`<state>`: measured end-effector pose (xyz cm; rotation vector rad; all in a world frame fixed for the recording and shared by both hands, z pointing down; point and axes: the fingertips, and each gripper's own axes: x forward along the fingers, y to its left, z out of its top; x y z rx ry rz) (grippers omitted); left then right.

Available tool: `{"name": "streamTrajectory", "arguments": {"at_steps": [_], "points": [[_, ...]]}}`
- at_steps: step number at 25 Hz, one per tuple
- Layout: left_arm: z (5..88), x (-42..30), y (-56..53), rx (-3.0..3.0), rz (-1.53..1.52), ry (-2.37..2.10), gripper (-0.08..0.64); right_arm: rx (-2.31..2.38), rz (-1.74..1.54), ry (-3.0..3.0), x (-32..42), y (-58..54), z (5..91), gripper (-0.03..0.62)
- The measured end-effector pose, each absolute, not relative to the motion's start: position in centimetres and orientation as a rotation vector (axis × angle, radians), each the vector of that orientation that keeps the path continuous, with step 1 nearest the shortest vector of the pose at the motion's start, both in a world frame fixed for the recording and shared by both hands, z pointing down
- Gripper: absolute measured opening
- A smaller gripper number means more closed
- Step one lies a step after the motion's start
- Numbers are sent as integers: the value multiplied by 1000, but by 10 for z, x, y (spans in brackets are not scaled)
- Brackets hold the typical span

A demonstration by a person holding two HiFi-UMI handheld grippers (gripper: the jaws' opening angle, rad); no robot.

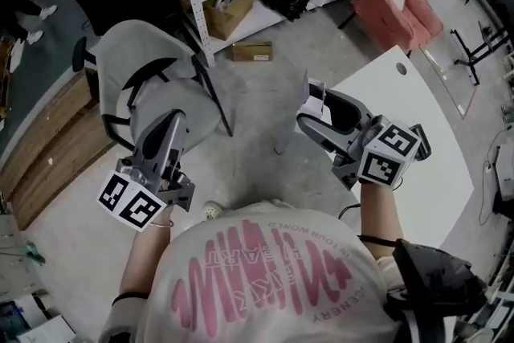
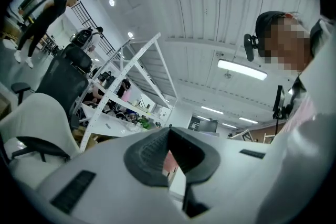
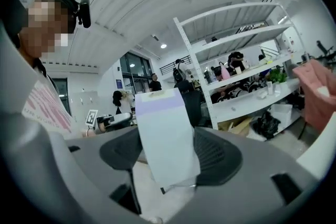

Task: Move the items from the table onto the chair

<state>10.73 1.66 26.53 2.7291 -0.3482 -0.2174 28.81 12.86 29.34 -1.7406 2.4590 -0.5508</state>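
The right gripper [image 1: 312, 112] was clamped on a white, lavender-topped packet [image 3: 165, 134]; the jaws of the left gripper [image 2: 168, 136] were together near the grey chair [image 1: 136, 44].

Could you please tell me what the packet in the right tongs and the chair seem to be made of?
Packet: probably thin matte paper or film, white with a lilac band; it hangs flat. Chair: smooth pale grey moulded shell, likely plastic, though fabric cannot be excluded.

Left hand-held gripper [image 1: 172, 123], at 8 o'clock, points toward 12, jaws together and empty. Right hand-held gripper [image 1: 312, 110], at 3 o'clock, points toward 10, clamping a white packet [image 3: 165, 136].
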Motion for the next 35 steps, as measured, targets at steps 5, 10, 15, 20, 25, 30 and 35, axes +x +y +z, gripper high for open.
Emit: {"name": "streamTrajectory", "arguments": {"at_steps": [5, 10, 15, 20, 25, 30, 35], "points": [[265, 41, -13, 2753, -199, -473, 9, -1575, -642, 2547, 225, 83, 313, 318], [262, -45, -49, 2750, -183, -649, 9, -1464, -704, 2644, 158, 35, 321, 318], [270, -113, -75, 2728, -184, -771, 9, -1387, -746, 2712, 99, -14, 338, 318], [271, -155, -88, 2707, -208, -861, 9, -1292, -759, 2760, 54, -51, 345, 318], [284, -185, -99, 2653, -221, -960, 9, -1229, -858, 2821, 26, -78, 366, 318], [301, -196, -105, 2598, -211, -1012, 9, -1155, -1009, 2840, 8, -108, 398, 318], [307, -210, -128, 2515, -212, -1146, 9, -1086, -1138, 2915, 6, -151, 429, 318]]}}
